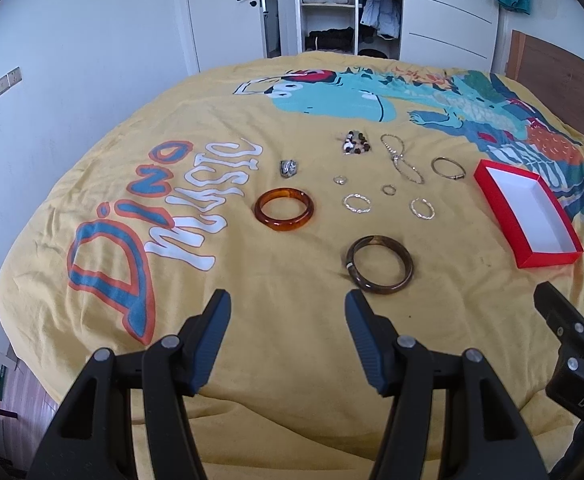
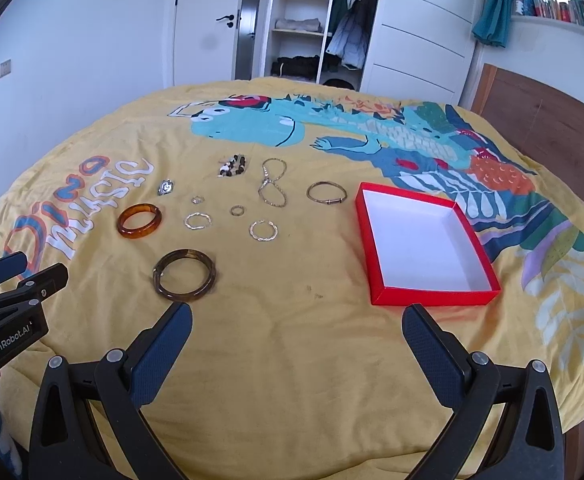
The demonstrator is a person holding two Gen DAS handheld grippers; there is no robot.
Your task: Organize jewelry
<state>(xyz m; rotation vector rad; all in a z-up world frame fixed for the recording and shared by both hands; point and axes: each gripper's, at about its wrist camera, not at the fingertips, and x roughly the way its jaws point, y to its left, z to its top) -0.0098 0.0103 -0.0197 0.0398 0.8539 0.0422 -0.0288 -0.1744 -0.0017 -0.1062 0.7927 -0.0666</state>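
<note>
Jewelry lies spread on a yellow bedspread [image 1: 300,344]. A dark brown bangle [image 1: 380,264] [image 2: 184,275] lies nearest, just beyond my left gripper's right finger. An amber bangle [image 1: 284,210] [image 2: 139,221], a beaded bracelet [image 1: 356,143], a chain necklace [image 1: 400,157] [image 2: 272,186], a thin metal bangle [image 1: 448,167] [image 2: 326,192] and several small rings lie farther back. An empty red box [image 1: 528,213] [image 2: 424,246] with a white inside sits at the right. My left gripper [image 1: 285,304] is open and empty. My right gripper [image 2: 298,316] is open and empty, in front of the box.
The bed's near edge is just under both grippers. A wooden headboard [image 2: 552,128] stands at the right. A door and an open wardrobe [image 2: 308,24] stand behind the bed. Each gripper shows at the edge of the other's view.
</note>
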